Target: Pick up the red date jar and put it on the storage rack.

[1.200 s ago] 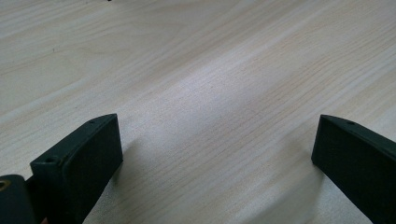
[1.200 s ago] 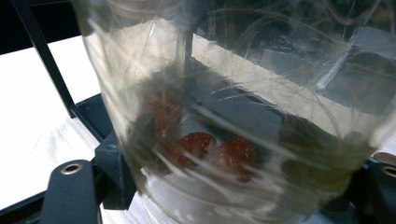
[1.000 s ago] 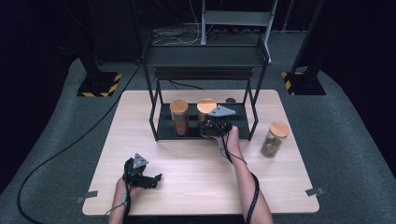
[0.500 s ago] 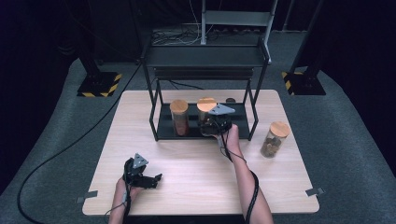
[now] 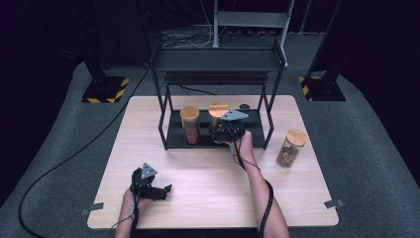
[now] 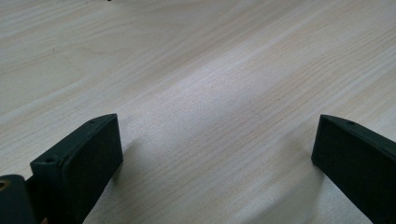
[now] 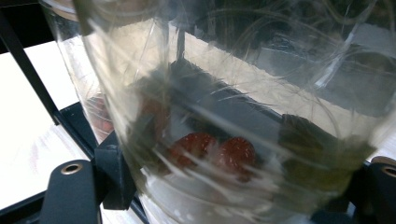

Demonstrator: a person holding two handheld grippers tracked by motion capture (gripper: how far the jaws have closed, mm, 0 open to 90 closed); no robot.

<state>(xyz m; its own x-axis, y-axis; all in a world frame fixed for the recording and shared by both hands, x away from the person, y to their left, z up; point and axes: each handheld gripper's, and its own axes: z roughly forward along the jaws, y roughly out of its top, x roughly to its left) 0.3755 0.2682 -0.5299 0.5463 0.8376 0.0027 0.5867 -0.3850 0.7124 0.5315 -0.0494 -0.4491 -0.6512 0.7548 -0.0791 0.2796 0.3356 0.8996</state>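
Between rack posts (image 5: 268, 121), right gripper (image 5: 225, 135) clamps jar (image 7: 224, 116)

Our right hand-held gripper (image 5: 224, 133) sits hemmed between rack posts (image 5: 268, 119), a jar (image 5: 190, 124) to its left; bare table (image 5: 208, 173) lies open behind.

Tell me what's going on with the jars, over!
Right gripper shut on clear jar on the rack's bottom shelf. Left gripper open, empty, low over the table. Brown-filled jar stands close beside; mind the rack post.
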